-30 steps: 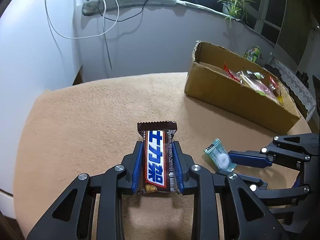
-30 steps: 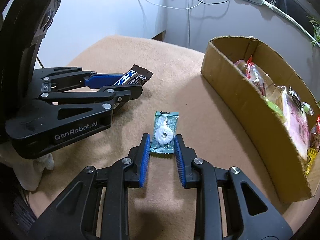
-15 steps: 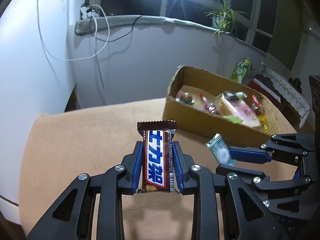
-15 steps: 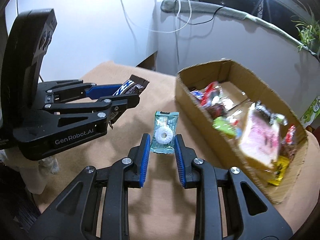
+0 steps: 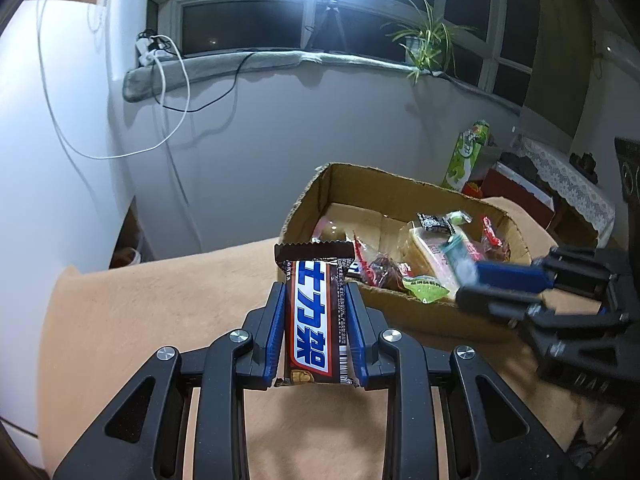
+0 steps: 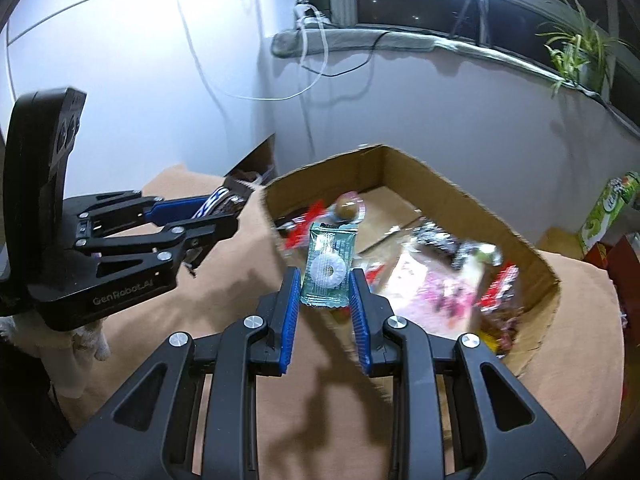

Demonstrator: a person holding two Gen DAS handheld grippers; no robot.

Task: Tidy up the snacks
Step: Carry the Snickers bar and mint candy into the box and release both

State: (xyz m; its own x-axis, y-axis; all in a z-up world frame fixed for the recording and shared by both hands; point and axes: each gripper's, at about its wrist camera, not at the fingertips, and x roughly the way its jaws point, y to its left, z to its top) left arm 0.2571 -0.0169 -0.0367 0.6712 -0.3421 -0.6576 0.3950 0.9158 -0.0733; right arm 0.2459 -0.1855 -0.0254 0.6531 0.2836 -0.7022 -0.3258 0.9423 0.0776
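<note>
Chocolate bar [image 5: 316, 320] upright between the closed jaws of the left gripper [image 5: 316, 340], above the tan counter [image 5: 140, 320], ring candy packet [image 6: 328, 268] clamped in the right gripper [image 6: 326, 312], just before the cardboard box [image 6: 460, 184] holding snacks [image 6: 432, 280]

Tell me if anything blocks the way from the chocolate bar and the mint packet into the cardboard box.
Nothing visible does. The left gripper holds the chocolate bar and the right gripper holds the mint packet, both raised near the open cardboard box. Only its near wall lies ahead, and bare floor shows at its far end.
</note>
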